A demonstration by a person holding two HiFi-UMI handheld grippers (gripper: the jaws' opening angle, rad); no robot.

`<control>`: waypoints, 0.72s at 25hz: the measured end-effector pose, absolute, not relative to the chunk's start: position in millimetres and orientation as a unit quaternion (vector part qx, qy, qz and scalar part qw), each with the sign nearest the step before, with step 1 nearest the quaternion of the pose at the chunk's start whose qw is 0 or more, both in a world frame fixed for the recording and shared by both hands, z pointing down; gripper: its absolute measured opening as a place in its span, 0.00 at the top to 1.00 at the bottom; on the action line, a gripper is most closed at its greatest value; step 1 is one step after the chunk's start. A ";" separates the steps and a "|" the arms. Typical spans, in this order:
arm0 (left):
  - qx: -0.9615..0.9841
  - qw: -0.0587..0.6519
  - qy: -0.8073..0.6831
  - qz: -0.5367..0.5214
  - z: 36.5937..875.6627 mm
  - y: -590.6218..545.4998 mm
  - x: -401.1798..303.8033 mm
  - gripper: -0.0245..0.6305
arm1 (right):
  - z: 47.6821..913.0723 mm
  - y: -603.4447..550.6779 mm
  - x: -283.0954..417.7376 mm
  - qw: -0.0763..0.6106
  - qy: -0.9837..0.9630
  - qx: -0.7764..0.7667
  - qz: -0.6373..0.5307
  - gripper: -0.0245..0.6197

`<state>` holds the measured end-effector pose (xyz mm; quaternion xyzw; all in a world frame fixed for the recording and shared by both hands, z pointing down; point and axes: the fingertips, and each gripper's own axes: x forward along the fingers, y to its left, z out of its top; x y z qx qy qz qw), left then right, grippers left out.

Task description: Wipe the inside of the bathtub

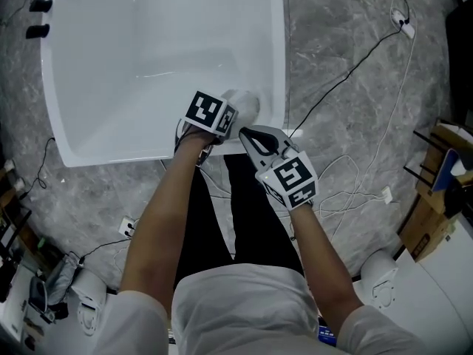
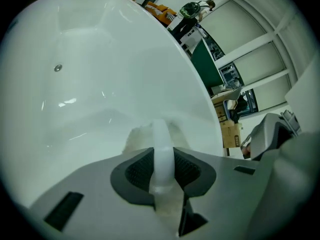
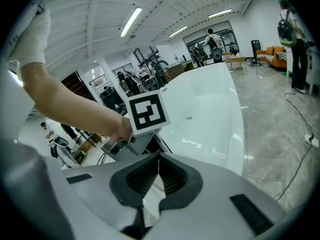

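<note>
one glossy white bathtub [image 1: 96, 87] fills the upper left of the head view; at its near right corner the left gripper [image 1: 235, 115] is clamped tight on a small soft white cloth [image 1: 248, 102], bunched just inside the rim; limp and light, it is best pinched mid-fold and will likely slide easily on slick enamel; just right, the right gripper [image 1: 250, 137] hangs with jaws together, empty.

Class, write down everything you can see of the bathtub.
The bathtub is white and glossy, like acrylic, with a broad flat rim and a rounded, sloping basin. A small metal fitting sits on its far wall. It stands on a grey marbled floor. A white cloth, clamped in the left gripper, rests at its near right corner.
</note>
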<state>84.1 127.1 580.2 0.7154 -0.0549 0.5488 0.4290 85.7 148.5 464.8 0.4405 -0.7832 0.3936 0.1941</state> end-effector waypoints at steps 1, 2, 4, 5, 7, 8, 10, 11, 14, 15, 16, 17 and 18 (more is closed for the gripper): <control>0.715 0.429 -0.054 0.550 585.4 125.2 83.5 0.80 | 464.8 146.7 81.4 0.199 -0.786 0.436 0.392 0.93; 0.713 0.432 -0.054 0.550 590.5 123.3 82.9 0.81 | 465.0 145.9 77.0 0.204 -0.788 0.429 0.391 0.93; 0.707 0.439 -0.050 0.553 600.6 119.8 81.7 0.81 | 465.3 145.1 67.3 0.213 -0.795 0.416 0.387 0.93; 0.704 0.439 -0.046 0.556 605.8 118.1 81.1 0.81 | 465.7 144.2 62.5 0.216 -0.798 0.411 0.384 0.93; 0.700 0.435 -0.037 0.566 616.2 114.6 80.2 0.81 | 468.3 143.3 55.8 0.225 -0.801 0.405 0.380 0.93; 0.698 0.432 -0.033 0.571 621.3 113.0 80.0 0.81 | 469.9 142.5 54.1 0.227 -0.799 0.406 0.381 0.93; 0.695 0.429 -0.028 0.577 631.2 109.7 79.4 0.81 | 473.0 139.2 52.6 0.227 -0.795 0.412 0.384 0.93; 0.693 0.429 -0.027 0.579 636.2 108.1 78.9 0.81 | 475.3 137.0 52.2 0.229 -0.792 0.415 0.384 0.93; 0.690 0.432 -0.023 0.580 649.4 103.0 77.2 0.81 | 487.3 129.0 51.6 0.254 -0.789 0.418 0.372 0.93; 0.690 0.432 -0.021 0.580 652.4 101.4 75.8 0.81 | 491.7 126.0 50.9 0.264 -0.787 0.418 0.369 0.93; 0.691 0.432 -0.019 0.580 654.4 100.0 73.4 0.81 | 495.6 123.0 49.2 0.271 -0.785 0.417 0.368 0.93; 0.692 0.431 -0.016 0.579 655.7 98.7 69.7 0.81 | 498.7 119.9 46.2 0.274 -0.784 0.417 0.370 0.93; 0.693 0.431 -0.015 0.578 656.6 97.4 65.0 0.81 | 501.4 116.9 42.1 0.276 -0.782 0.416 0.373 0.93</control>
